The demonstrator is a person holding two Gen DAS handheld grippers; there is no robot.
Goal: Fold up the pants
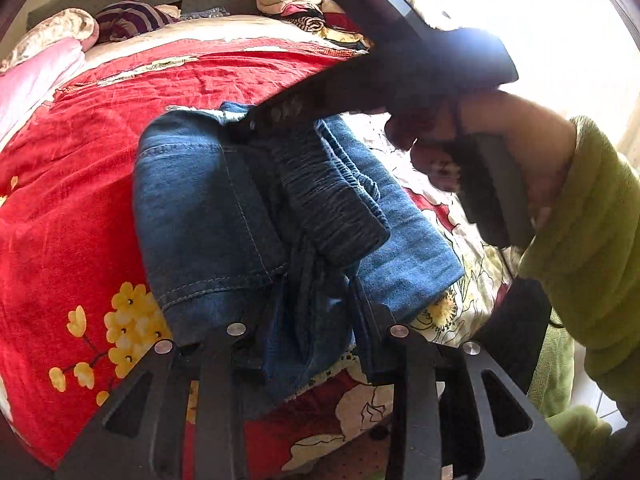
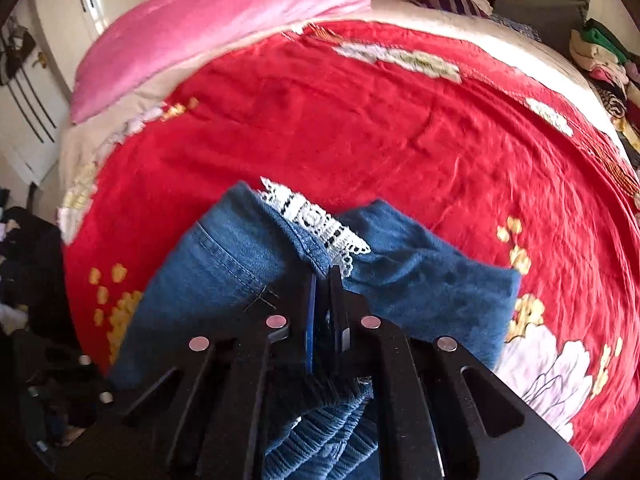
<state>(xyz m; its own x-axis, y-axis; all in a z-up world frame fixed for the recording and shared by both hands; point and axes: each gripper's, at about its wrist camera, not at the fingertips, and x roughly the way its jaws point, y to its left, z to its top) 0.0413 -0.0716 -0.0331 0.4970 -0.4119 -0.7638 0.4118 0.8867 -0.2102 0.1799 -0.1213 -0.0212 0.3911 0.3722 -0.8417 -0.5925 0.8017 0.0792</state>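
Red floral blanket (image 2: 400, 128) spreads across the bed, blue pants (image 1: 208, 216) bunched at its near edge. Left gripper (image 1: 316, 344) grips a thick denim fold. Right gripper (image 2: 323, 280), jaws clenched, pinches the lace-trimmed hem (image 2: 316, 220).

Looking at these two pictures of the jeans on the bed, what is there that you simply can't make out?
- Right tongs tips, left wrist view: blurred, dark against the window glare.
- Hand gripping them: smeared by motion there.
- Jeans waistband end, right wrist view: hidden under the tongs' black frame.
- Left tongs grip, left wrist view: denim lies between the fingers, contact unclear.
- Clothes pile: too small to sort.
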